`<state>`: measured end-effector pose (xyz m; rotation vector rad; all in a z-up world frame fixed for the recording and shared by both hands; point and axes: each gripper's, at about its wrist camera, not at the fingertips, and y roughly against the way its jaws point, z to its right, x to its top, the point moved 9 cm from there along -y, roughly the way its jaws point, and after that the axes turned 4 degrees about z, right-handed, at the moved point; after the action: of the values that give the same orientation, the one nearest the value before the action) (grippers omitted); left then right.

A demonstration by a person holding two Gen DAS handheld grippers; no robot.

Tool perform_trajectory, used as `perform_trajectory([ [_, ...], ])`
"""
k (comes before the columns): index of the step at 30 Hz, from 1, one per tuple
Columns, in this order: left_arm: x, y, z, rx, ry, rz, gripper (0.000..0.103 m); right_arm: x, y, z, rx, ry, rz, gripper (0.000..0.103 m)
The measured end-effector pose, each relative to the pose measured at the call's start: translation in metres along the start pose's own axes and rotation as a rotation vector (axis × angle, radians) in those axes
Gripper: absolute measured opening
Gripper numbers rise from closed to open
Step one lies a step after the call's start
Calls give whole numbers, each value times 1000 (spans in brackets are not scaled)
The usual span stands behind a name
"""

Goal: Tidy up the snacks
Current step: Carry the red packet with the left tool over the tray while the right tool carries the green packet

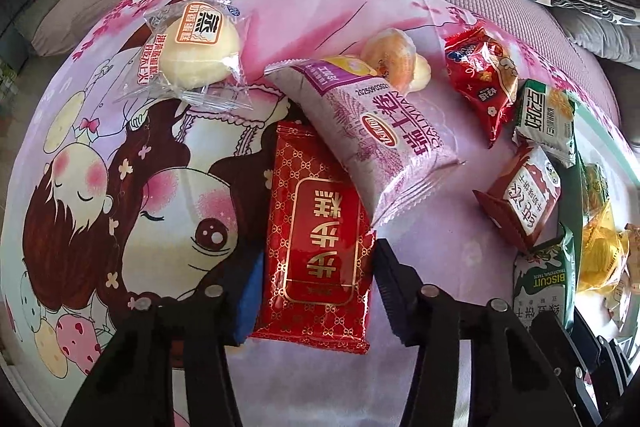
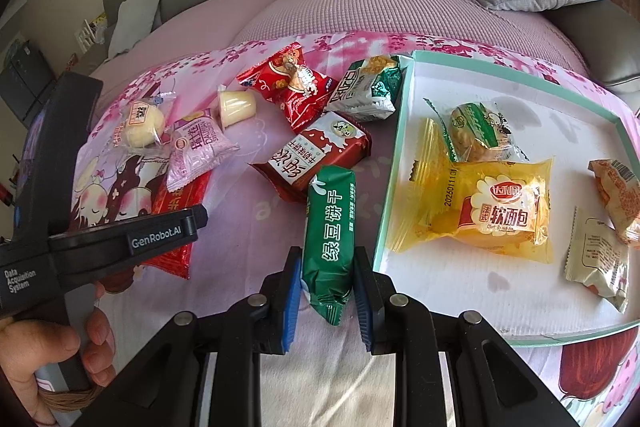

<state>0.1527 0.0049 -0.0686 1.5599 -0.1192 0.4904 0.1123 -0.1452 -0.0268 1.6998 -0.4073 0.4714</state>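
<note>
Black jaws of the right gripper (image 2: 326, 291) with blue pads pinched the near end of a long green foil biscuit packet (image 2: 330, 227), which lay on the pink cartoon-printed cloth (image 2: 248, 227) just left of the shallow mint-rimmed white tray (image 2: 384, 211). That tray already held a yellow transparent soft-bread bag (image 2: 480, 211), a green-and-clear wrapped pastry (image 2: 476, 135), an orange crinkled packet (image 2: 616, 195) and a cream sachet (image 2: 600, 255).

Further left of the tray, the left gripper (image 1: 316, 291) had closed on a flat red gold-patterned cake pouch (image 1: 316, 239), its pads pressed against both long edges. A lilac bread packet (image 1: 372, 131) overlapped the pouch's far end, so I judged a straight lift risked dragging it; raising the near end first and sliding the pouch back toward the gripper would free it cleanly.

For the green packet, the grip sat close to the crimped tail, so the far end would likely droop. Lifting it high enough to clear the tray's rim, then setting it down in the bare patch near the front edge, seemed the safest course. Moving one hand at a time would avoid the two tools crossing.

Loose left of the tray remained a clear-wrapped steamed cake (image 1: 196, 47), a small jelly cup (image 2: 236, 107), a red candy-style bag (image 2: 288, 83), a green-white packet (image 2: 368, 87) and a maroon milk-biscuit pack (image 2: 316, 155).
</note>
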Motion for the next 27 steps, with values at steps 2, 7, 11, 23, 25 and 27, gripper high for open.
perform_trajectory([
  [2, 2, 0, 5, -12, 9, 0, 48, 0, 1, 0, 1, -1, 2, 26],
  [7, -1, 6, -1, -73, 58, -7, 48, 1, 5, 2, 12, -20, 11, 26],
  [11, -7, 15, 8, -148, 76, -18, 47, 3, 13, 4, 16, -30, 29, 26],
  [23, -20, 33, 47, -259, 53, -25, 47, 15, 38, 6, 30, -53, 97, 26],
  [25, -19, 42, 50, -268, 45, -7, 47, 17, 45, 6, 34, -54, 116, 26],
  [27, -18, 50, 52, -277, 42, 12, 47, 19, 51, 6, 38, -55, 131, 26],
])
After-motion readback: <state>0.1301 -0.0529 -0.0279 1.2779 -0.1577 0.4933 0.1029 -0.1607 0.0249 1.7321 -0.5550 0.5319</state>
